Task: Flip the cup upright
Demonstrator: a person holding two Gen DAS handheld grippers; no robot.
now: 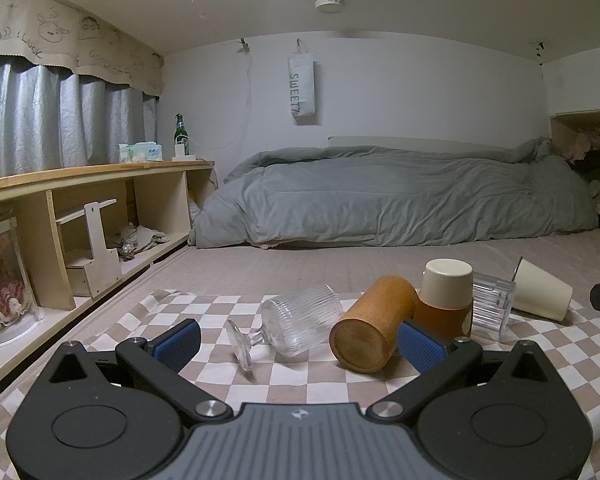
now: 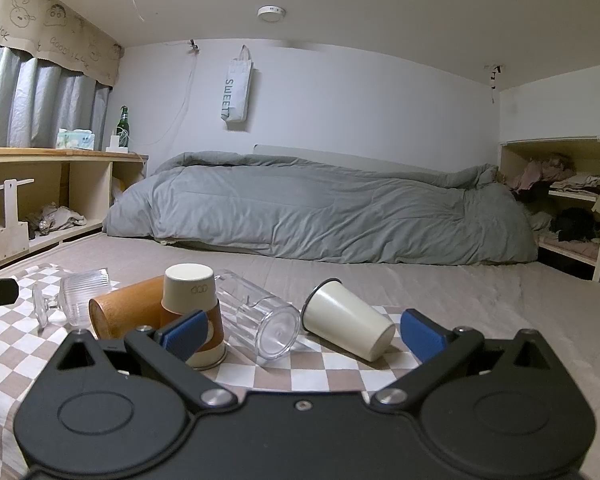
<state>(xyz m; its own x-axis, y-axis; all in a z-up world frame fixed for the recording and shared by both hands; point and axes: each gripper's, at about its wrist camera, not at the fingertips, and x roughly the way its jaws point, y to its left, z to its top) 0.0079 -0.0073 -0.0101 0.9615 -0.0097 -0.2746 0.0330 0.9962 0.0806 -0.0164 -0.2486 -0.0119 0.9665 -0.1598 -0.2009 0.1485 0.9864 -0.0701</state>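
Observation:
Several cups lie on a checkered cloth [image 1: 300, 384] on the bed. A ribbed stemmed glass [image 1: 296, 320] [image 2: 80, 298] lies on its side. A wooden cup [image 1: 374, 322] [image 2: 128, 312] lies on its side beside it. A cream and brown cup [image 1: 446, 296] [image 2: 194, 300] stands upside down. A clear plastic cup [image 1: 492, 306] [image 2: 260, 324] and a cream cup [image 1: 542, 292] [image 2: 348, 322] lie on their sides. My left gripper [image 1: 300, 344] is open and empty, with the glass and wooden cup ahead between its fingers. My right gripper [image 2: 304, 334] is open and empty, with the clear and cream cups ahead.
A grey duvet [image 1: 400, 196] [image 2: 320, 216] lies across the bed behind the cloth. A wooden shelf unit [image 1: 100, 216] runs along the left with a bottle [image 1: 180, 130] and tissue box [image 1: 140, 152] on top. Shelves with clothes [image 2: 568, 208] stand at the right.

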